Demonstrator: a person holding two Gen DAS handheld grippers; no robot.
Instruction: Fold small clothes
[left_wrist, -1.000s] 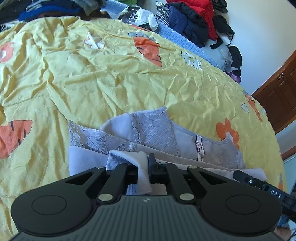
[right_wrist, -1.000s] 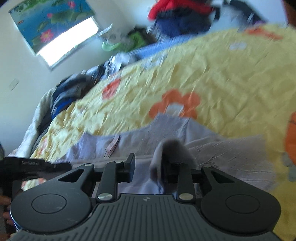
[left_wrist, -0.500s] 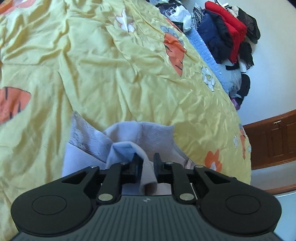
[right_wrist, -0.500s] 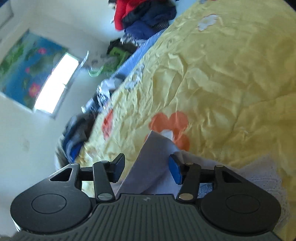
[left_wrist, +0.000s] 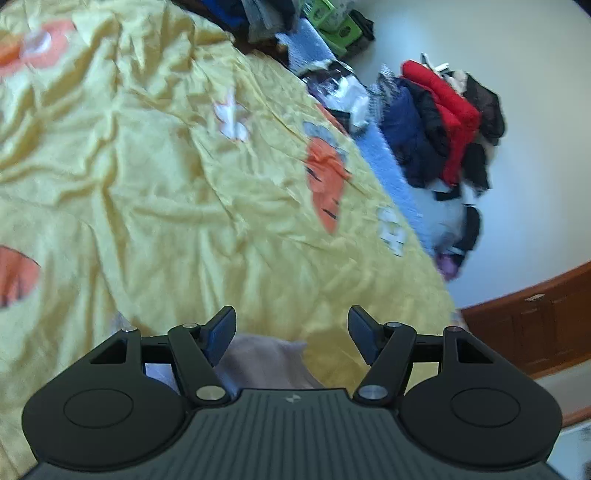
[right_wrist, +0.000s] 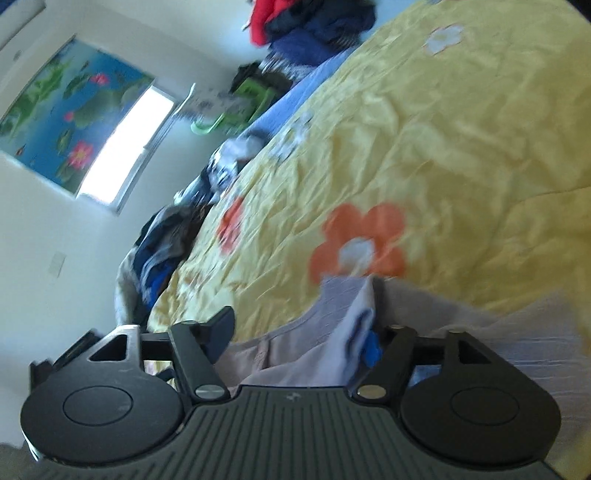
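Both grippers opening. Left gripper spread wide, nothing pinched; garment low centre, slack between the jaws. Right gripper parting too; garment bunched at lower centre, draped against the right finger, perhaps snagged, blurred there. Best to let the cloth drop clear onto the quilt, then back straight off so the fold stays flat.

The garment is lying mostly hidden behind the right gripper (its lace blurring out); the bed is smearing with motion.
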